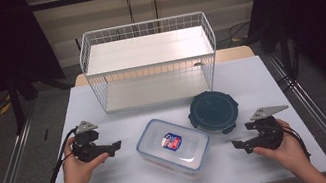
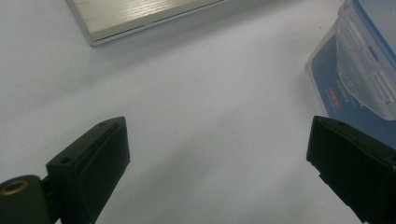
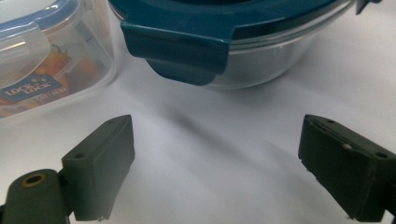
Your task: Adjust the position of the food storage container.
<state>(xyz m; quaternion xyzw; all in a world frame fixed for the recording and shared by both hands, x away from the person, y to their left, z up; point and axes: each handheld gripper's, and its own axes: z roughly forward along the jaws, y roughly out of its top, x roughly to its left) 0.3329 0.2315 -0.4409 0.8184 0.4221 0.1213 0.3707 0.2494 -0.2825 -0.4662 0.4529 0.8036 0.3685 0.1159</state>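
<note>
High view gives me a white table with a white wire shelf rack standing at its far side. In front of the rack, near the middle, I see a clear rectangular container with a blue-edged lid and a label on top, lying at a slant. Just beside it, to the right and slightly farther back, sits a round glass container with a dark teal clip lid. My left gripper rests low at the left of the rectangular container, held in the left hand, and my right gripper sits at the right, in the right hand, nearer than the round container. In the left gripper view both jaws stand wide apart over bare table, nothing between them, the rectangular container's corner ahead at the right. In the right gripper view the jaws are likewise spread wide and empty, with the round container's teal latch straight ahead and the rectangular container off to the left.
</note>
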